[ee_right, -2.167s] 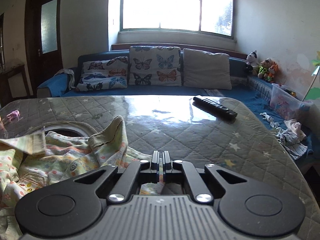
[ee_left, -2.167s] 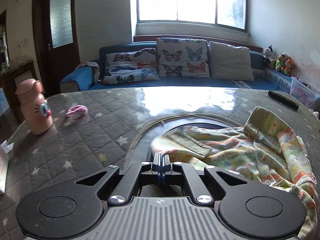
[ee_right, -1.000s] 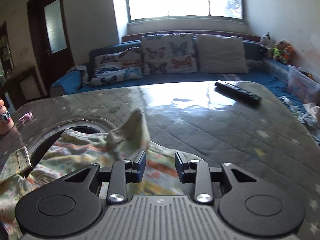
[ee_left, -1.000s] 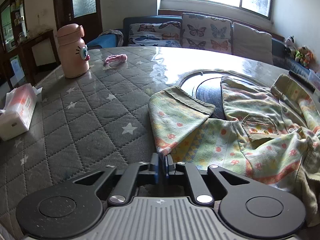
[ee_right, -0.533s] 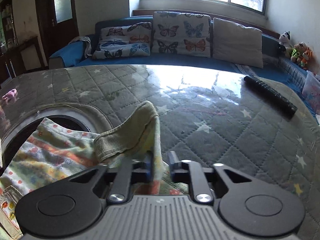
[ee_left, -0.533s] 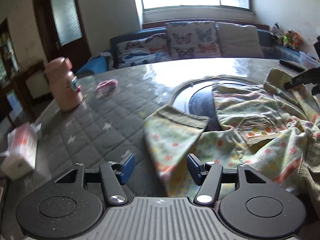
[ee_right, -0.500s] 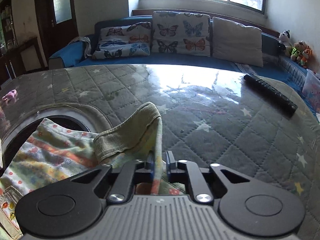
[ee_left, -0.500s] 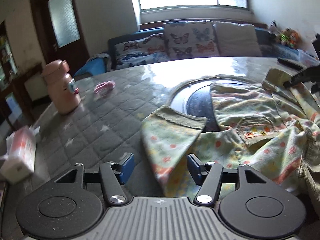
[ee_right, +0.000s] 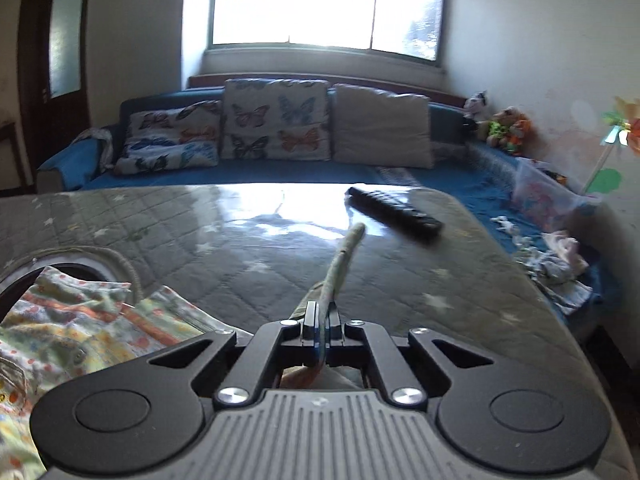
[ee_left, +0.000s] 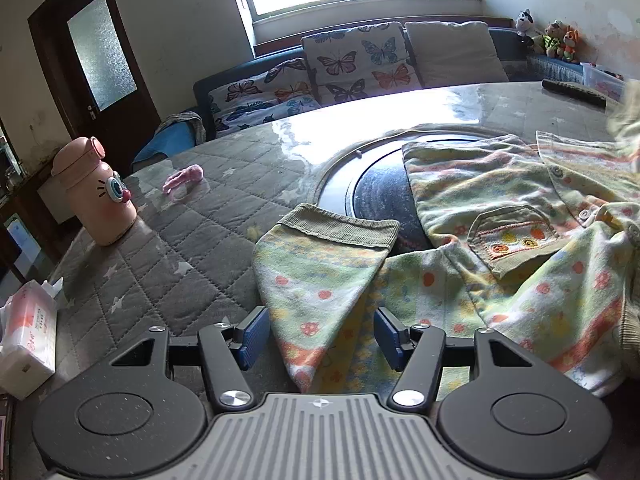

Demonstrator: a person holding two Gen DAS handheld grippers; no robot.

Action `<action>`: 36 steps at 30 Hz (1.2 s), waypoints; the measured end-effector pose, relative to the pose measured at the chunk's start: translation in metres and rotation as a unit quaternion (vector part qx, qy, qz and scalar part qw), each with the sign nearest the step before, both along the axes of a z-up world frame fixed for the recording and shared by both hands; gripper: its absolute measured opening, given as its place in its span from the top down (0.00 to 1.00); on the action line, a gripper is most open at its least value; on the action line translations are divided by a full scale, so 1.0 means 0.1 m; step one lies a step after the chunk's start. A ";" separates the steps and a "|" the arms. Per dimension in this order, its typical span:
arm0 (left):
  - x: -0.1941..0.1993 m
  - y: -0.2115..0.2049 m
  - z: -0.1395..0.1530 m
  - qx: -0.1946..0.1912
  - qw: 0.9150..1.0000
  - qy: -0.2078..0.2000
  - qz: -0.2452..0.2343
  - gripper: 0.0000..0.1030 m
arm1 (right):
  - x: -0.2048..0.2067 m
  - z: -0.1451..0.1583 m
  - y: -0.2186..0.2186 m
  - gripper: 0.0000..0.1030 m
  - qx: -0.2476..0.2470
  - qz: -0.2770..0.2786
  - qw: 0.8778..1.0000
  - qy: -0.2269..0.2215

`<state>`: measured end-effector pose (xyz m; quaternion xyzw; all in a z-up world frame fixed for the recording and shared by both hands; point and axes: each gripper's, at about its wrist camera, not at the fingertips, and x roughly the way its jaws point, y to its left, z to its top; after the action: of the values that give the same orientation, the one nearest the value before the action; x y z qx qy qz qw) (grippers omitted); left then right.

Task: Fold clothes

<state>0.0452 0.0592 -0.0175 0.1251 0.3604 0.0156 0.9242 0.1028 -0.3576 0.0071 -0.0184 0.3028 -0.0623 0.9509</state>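
Meanwhile, left tongs [ee_left: 318,334] gape wide around the shirt [ee_left: 500,248] sleeve; right tongs [ee_right: 321,330] pinch its cloth above the bench [ee_right: 248,256].

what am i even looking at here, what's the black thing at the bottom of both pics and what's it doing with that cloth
The black thing is a hand-held claw with two fingers; a person holds one in each hand. A wide-angle camera on each looks forward past its fingers, so you get one picture per hand.

In the left-hand picture the left claw is open, with a sleeve of the patterned baby garment lying between its fingers. In the right-hand picture the right claw is shut on an edge of the same garment, lifting it.

Everything sits on a quilted grey table. Also there: a pink bottle, a tissue pack, a small pink item and a remote control.
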 end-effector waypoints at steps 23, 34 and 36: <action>-0.03 0.20 -0.03 -0.014 1.000 0.005 0.021 0.71 | -1.53 -0.18 -0.80 0.84 0.008 -0.189 0.981 0.028; -0.05 0.16 0.04 -0.015 1.000 -0.003 0.018 0.67 | -1.24 -0.38 -0.50 0.72 0.032 -0.102 0.992 0.061; -0.06 0.15 0.08 -0.017 1.000 -0.009 0.014 0.66 | -1.19 -0.47 -0.46 0.71 0.034 -0.097 0.992 0.074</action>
<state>0.0392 0.0745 -0.0095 0.1040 0.3540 0.0230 0.9292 -0.0164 -0.4035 -0.0399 0.0386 0.3748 -0.1426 0.9153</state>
